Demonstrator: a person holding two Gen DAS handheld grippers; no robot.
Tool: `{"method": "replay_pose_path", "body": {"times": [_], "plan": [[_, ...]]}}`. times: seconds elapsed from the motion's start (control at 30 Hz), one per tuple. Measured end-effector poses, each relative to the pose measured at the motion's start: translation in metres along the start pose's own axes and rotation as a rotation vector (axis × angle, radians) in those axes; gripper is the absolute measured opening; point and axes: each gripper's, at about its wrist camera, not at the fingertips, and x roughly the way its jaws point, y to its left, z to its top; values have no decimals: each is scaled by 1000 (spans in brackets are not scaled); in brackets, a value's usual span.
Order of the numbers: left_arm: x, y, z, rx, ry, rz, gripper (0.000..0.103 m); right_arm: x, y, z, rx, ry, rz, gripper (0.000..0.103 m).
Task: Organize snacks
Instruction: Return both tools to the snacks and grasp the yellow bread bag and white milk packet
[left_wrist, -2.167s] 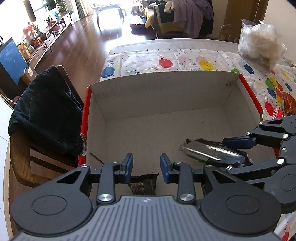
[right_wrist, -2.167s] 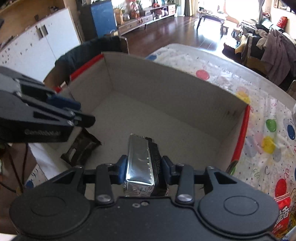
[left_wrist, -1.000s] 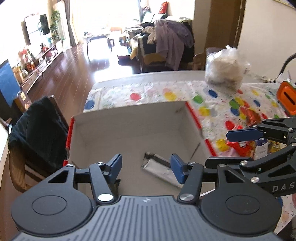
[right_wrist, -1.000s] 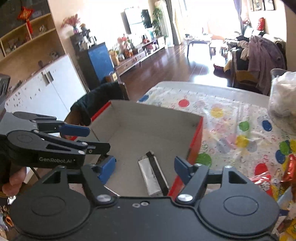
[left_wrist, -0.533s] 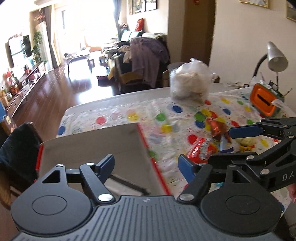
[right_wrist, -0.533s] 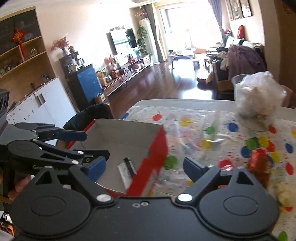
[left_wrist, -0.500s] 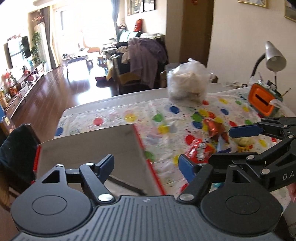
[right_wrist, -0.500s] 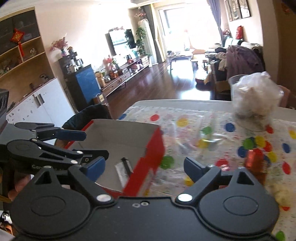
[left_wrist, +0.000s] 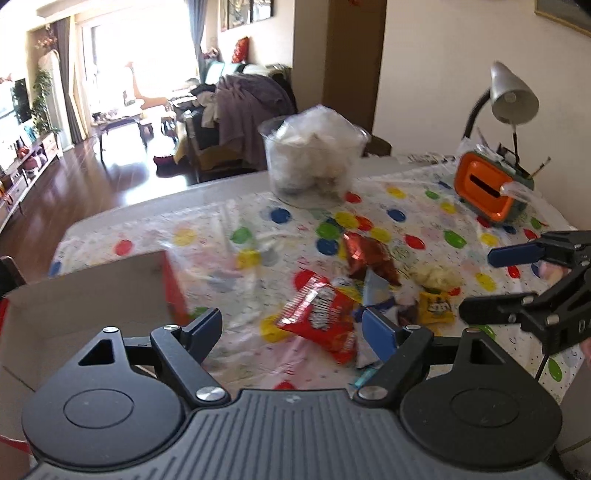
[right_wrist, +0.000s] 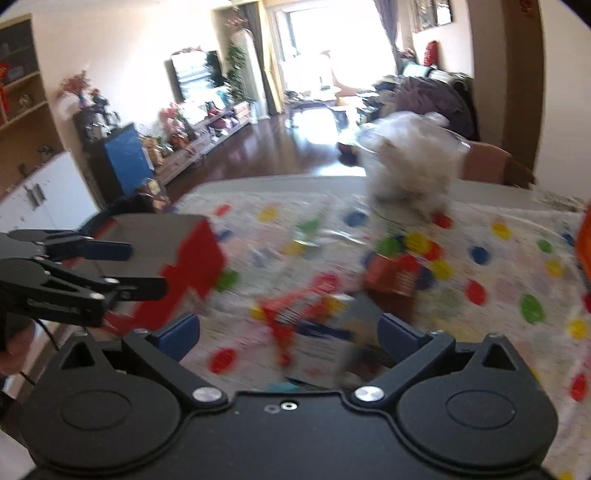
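The right wrist view is smeared by motion: the snack packets (right_wrist: 295, 317) on the table (right_wrist: 480, 258) blur into streaks, their print unreadable. In the left wrist view, the cardboard box (left_wrist: 92, 295) is cut by the left edge, its inside hidden behind its wall and the left gripper (left_wrist: 291, 328).

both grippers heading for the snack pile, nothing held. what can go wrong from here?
1. The snacks overlap: the red packet lies against the blue wrapper and yellow packet, so the left gripper, jaws opening and empty, may pinch two at once.
2. The right gripper hangs close beside the same pile; the two could collide.
3. The right wrist view is blurred, so aiming may be off.
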Motion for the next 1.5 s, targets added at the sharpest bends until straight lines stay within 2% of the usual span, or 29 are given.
{"method": "replay_pose_path", "body": {"times": [0.37, 0.53, 0.77, 0.97, 1.17, 1.27, 1.5], "plan": [[55, -58, -4, 6, 79, -22, 83, 11, -82, -29, 13, 55, -107, 103], [85, -79, -7, 1, 118, -4, 83, 33, -114, -32, 33, 89, -129, 103], [126, -96, -11, -29, 178, 50, 83, 71, -146, -24, 145, 154, -168, 100], [150, -106, -17, -41, 228, 103, 83, 101, -162, -21, 242, 210, -177, 93], [162, -107, -19, -67, 239, 135, 83, 121, -171, -16, 322, 240, -177, 86], [166, -109, -21, -61, 246, 138, 83, 129, -176, -16, 369, 270, -195, 79], [169, -111, -22, -59, 259, 142, 66, 134, -178, -19, 409, 292, -204, 60]]}}
